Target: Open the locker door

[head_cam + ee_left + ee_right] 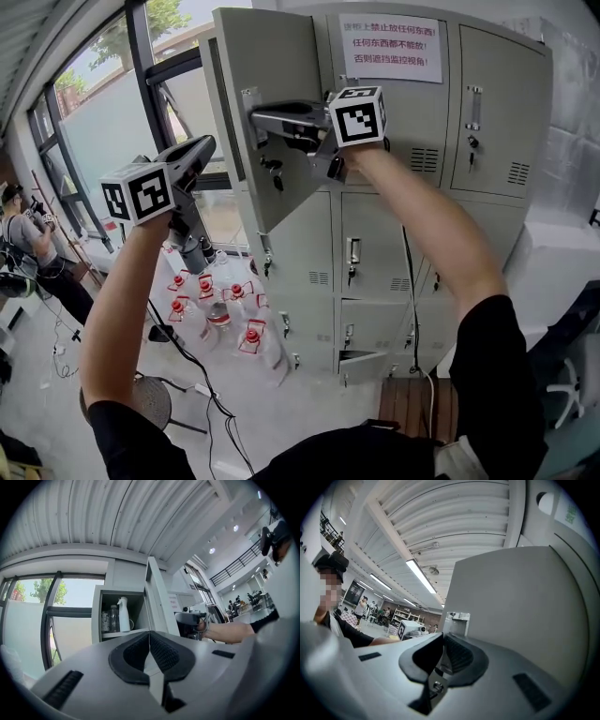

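Observation:
The grey top-left locker door (267,75) stands swung partly open toward me. My right gripper (255,118) reaches in from the right and is shut on the door's small metal handle (249,105); the right gripper view shows that handle (457,622) at the jaw tips against the door's face (515,597). My left gripper (202,150) hangs left of the lockers, shut and holding nothing. Through the left gripper view I see the open compartment (105,597) with a white spray bottle (123,613) and a clear bottle (114,618) on its shelf.
Several red-capped water bottles (216,309) stand on the floor below the door, with a round stool (150,398) nearer me. A bottom locker door (366,361) is ajar. A printed notice (390,47) hangs on the upper lockers. A person (28,244) stands far left by the windows.

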